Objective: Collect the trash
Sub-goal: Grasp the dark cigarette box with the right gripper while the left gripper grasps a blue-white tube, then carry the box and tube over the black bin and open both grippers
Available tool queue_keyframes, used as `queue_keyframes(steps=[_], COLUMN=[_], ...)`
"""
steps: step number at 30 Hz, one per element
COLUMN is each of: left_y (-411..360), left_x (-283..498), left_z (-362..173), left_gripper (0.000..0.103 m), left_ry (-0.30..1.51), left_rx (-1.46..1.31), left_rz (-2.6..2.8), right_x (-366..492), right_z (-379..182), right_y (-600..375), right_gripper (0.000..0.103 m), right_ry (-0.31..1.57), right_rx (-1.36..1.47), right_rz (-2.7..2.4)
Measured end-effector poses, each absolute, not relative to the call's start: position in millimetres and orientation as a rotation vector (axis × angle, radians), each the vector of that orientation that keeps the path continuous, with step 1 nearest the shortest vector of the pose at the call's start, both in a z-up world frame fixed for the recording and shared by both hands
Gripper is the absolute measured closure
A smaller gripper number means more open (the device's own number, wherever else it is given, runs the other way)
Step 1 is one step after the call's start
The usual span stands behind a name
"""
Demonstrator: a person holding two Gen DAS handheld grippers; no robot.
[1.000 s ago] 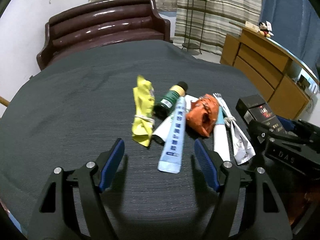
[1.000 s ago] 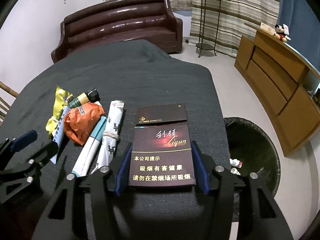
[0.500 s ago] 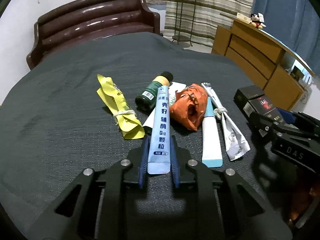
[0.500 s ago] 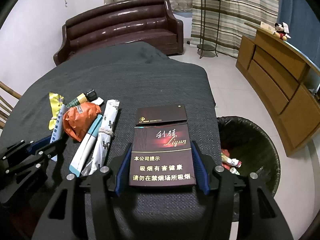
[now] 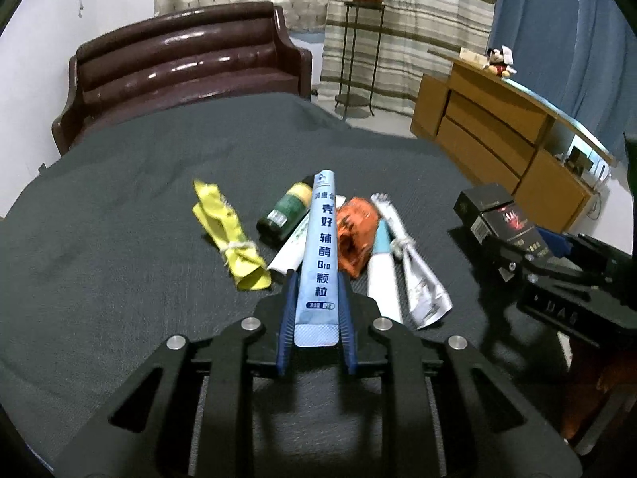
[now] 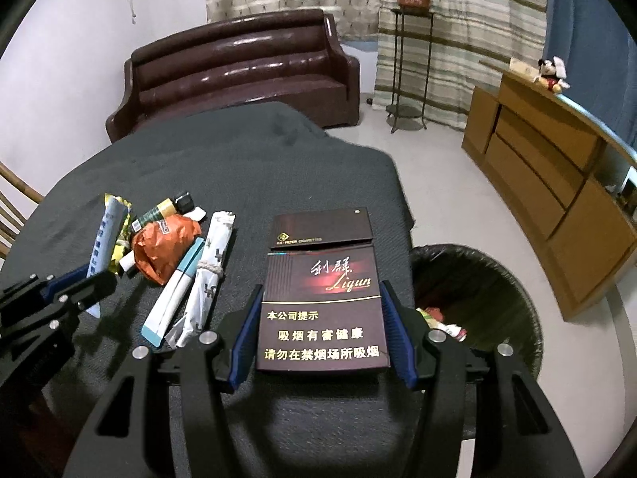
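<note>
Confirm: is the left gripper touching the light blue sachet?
Touching. In the left wrist view, the left gripper has both blue fingers pressed against the sides of the light blue sachet, no gap visible.

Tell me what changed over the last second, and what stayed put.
The left gripper closed from open onto the light blue sachet and tilted it up off the dark tablecloth. The right gripper kept its hold on the maroon cigarette box. The yellow wrapper, green bottle and orange wrapper stayed where they lay.
</note>
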State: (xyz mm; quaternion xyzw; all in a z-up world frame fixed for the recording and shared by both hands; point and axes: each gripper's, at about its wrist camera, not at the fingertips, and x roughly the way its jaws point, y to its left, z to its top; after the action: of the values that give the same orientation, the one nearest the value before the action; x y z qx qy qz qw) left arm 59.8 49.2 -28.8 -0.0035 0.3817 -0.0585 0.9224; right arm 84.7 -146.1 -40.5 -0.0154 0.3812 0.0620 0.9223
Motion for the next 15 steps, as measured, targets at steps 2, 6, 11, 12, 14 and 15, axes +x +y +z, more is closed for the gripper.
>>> queue_keyframes(steps=[2, 6, 11, 12, 14, 15], left_y=[42, 25, 3, -3, -13, -19], left_x=[61, 64, 73, 76, 79, 81], left_z=[-24, -17, -15, -14, -14, -14], left_gripper=[0.083, 0.083, 0.083, 0.083, 0.083, 0.083], left_ry=[0.767, 0.741, 0.733, 0.732, 0.729, 0.73], left_rx=[-0.011, -0.007, -0.001, 0.001, 0.005, 0.007], left_rz=[-0.124, -0.16, -0.207, -0.22, -0.238, -0.249], right_x=[81, 77, 76, 76, 77, 77], right_z=[-37, -31, -28, -28, -28, -28], right_y=[-149, -159, -182, -186, -200, -207], right_gripper=[0.048, 0.048, 0.048, 0.048, 0.048, 0.048], right_ry=[0.764, 0.737, 0.719, 0.717, 0.716, 0.717], right_rx=[-0.043, -0.054, -0.052, -0.05, -0.047, -0.044], right_rz=[0.115, 0.086, 0.039, 0.029, 0.001, -0.016])
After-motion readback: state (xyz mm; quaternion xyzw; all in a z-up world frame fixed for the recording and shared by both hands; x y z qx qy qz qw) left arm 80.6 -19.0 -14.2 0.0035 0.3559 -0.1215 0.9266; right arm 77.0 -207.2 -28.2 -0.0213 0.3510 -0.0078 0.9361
